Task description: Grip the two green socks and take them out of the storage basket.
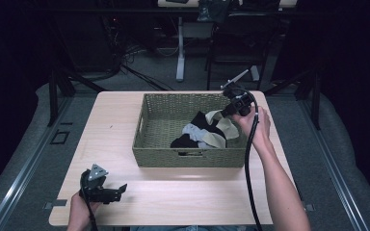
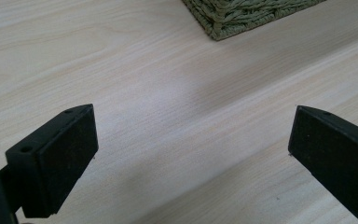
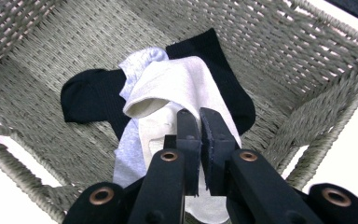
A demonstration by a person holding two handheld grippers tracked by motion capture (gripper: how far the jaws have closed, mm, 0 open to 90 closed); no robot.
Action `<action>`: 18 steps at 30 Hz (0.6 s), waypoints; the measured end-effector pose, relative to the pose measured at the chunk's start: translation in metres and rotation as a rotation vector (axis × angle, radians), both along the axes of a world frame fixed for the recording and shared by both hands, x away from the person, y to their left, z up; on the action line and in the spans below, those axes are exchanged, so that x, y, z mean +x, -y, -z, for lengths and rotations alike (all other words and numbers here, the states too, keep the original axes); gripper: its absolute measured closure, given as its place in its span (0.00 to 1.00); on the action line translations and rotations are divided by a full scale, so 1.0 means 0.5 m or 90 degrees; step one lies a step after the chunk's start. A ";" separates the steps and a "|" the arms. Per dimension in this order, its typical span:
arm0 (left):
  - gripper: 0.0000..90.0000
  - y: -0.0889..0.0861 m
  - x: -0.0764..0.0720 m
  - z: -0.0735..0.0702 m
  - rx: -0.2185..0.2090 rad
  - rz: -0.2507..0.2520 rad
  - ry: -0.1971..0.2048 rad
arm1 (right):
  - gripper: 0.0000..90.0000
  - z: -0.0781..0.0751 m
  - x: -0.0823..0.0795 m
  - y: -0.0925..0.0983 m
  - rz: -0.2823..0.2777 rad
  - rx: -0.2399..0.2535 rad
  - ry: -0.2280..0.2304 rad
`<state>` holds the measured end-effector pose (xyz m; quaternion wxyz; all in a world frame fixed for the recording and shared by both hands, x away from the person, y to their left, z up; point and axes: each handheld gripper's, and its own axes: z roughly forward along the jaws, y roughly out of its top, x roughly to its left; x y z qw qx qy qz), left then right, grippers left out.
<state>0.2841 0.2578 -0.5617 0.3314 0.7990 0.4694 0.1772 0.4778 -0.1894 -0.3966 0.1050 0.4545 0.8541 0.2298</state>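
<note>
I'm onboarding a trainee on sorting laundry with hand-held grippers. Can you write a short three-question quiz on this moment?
1. True or false: the left gripper has its jaws closed on a sock.
2. What does the right gripper pinch? A) cream sock B) black sock C) basket rim
3. Fill in: the socks lie inside the woven ____.

Key
1. False: its jaws stand wide open over bare table.
2. A.
3. basket.

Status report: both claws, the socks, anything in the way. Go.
Right claw shut on cream sock, over the basket. Left claw open, low over bare table. Black and grey socks beneath; nothing blocking.
</note>
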 end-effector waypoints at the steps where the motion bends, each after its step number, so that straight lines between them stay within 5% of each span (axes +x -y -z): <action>1: 0.02 0.000 0.000 0.000 0.000 -0.001 0.000 | 0.97 -0.004 0.000 0.000 -0.001 0.003 0.001; 18: 0.02 0.000 0.000 0.000 -0.002 0.000 -0.001 | 0.97 -0.064 -0.013 -0.010 -0.013 0.001 0.037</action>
